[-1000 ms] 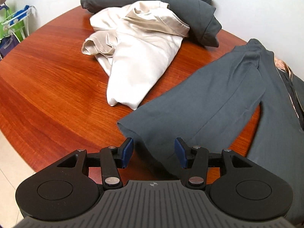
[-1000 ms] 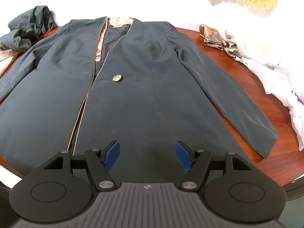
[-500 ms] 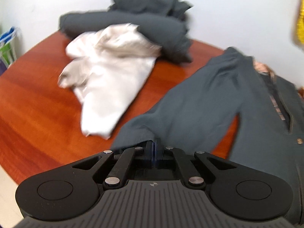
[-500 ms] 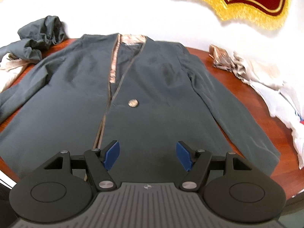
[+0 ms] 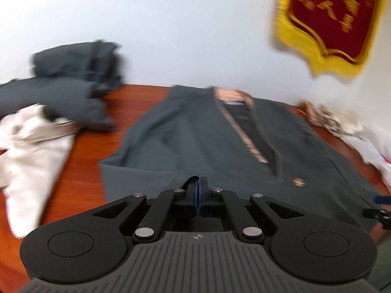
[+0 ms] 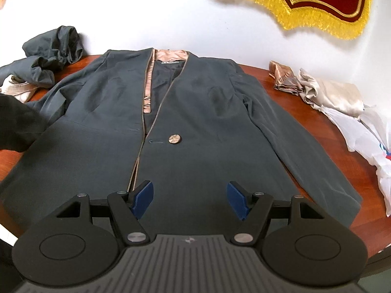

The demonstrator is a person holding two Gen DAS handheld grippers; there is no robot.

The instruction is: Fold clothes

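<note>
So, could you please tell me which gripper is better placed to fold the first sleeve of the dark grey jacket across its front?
Left. The left gripper is shut on the dark grey jacket sleeve cuff; the right gripper is open, holding nothing.

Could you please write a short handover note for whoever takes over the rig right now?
Left gripper: shut on the cuff of the dark grey-green jacket's sleeve, pulled in over the jacket front.
Right gripper: open, over the jacket's lower front, holding nothing.
Jacket lies face up on the round reddish wooden table, one button closed; the other sleeve lies out straight.
Done: first sleeve gripped. Left: lay it across, fold the second sleeve, fold the body. Cream garment and crumpled dark grey clothes wait unfolded.
</note>
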